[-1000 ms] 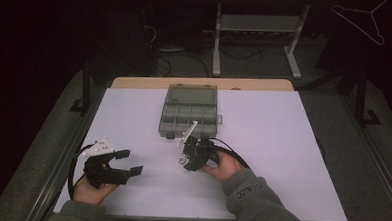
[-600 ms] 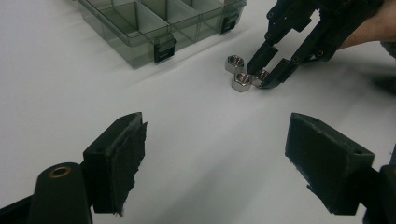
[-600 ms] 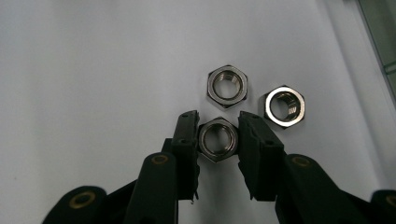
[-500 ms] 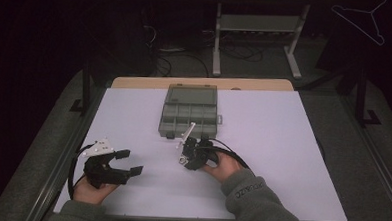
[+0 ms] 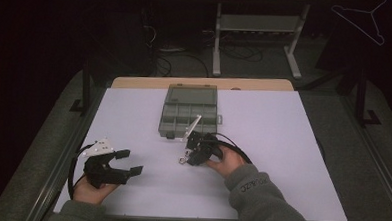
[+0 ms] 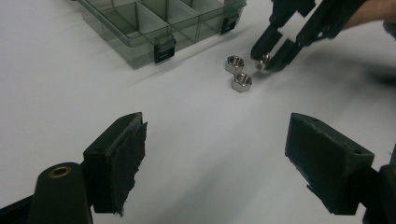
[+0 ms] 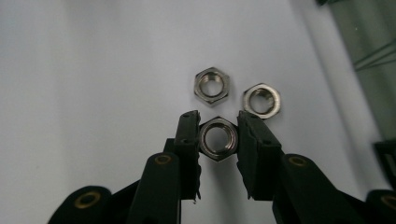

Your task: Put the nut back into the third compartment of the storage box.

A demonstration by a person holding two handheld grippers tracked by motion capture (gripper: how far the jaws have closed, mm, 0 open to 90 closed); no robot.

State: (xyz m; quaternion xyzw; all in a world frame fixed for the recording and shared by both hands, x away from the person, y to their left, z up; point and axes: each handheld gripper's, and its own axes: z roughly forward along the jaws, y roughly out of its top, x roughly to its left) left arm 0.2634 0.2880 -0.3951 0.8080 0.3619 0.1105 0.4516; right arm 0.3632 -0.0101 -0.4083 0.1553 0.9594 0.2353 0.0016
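Three steel hex nuts lie on the white table (image 5: 282,144) just in front of a grey compartment box (image 5: 190,111). My right gripper (image 7: 218,122) is shut on the nearest nut (image 7: 218,138), with a jaw pressed against each side while the nut rests on the table. The two other nuts (image 7: 211,85) (image 7: 262,100) lie loose just beyond it. In the left gripper view the right gripper (image 6: 271,58) reaches in beside the loose nuts (image 6: 242,82). My left gripper (image 5: 131,162) rests at the table's front left, open wide with nothing in it (image 6: 217,123).
The compartment box (image 6: 154,23) stands open, its lid folded back and its front latches facing me. The compartments I can see look empty. A wooden strip (image 5: 200,83) runs along the table's far edge. A metal stand (image 5: 257,28) and cables are on the dark floor beyond.
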